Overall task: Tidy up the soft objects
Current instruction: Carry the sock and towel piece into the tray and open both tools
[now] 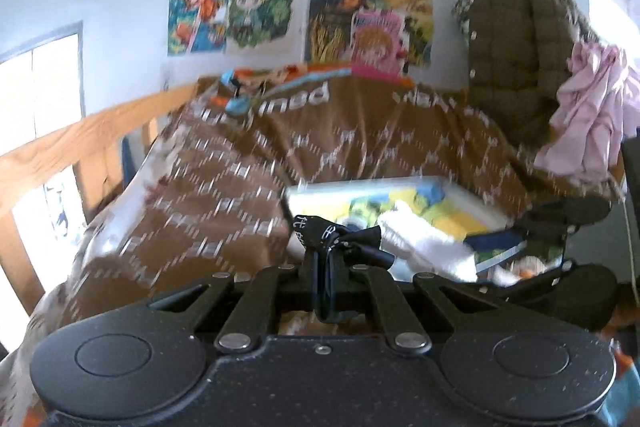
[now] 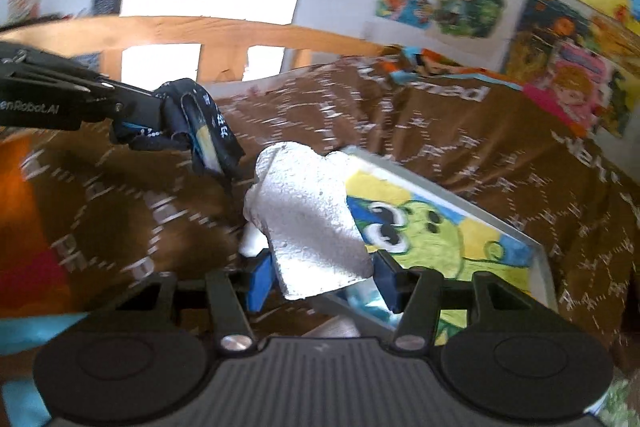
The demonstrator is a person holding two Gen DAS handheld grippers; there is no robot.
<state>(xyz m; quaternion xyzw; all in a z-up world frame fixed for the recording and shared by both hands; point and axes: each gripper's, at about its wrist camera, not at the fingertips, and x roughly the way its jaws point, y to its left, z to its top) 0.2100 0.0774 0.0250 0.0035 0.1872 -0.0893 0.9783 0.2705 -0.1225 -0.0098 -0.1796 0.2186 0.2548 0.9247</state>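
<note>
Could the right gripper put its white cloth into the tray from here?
Probably yes. The right gripper holds the white cloth just above the tray, with nothing between them; the left gripper, clamping a black cloth, is off to the side.

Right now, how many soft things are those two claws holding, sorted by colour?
Black: 1, the black cloth strip pinched shut in the left gripper.
White: 1, the white towel clamped in the right gripper.
Total: 2, both held above the brown bedspread.
</note>
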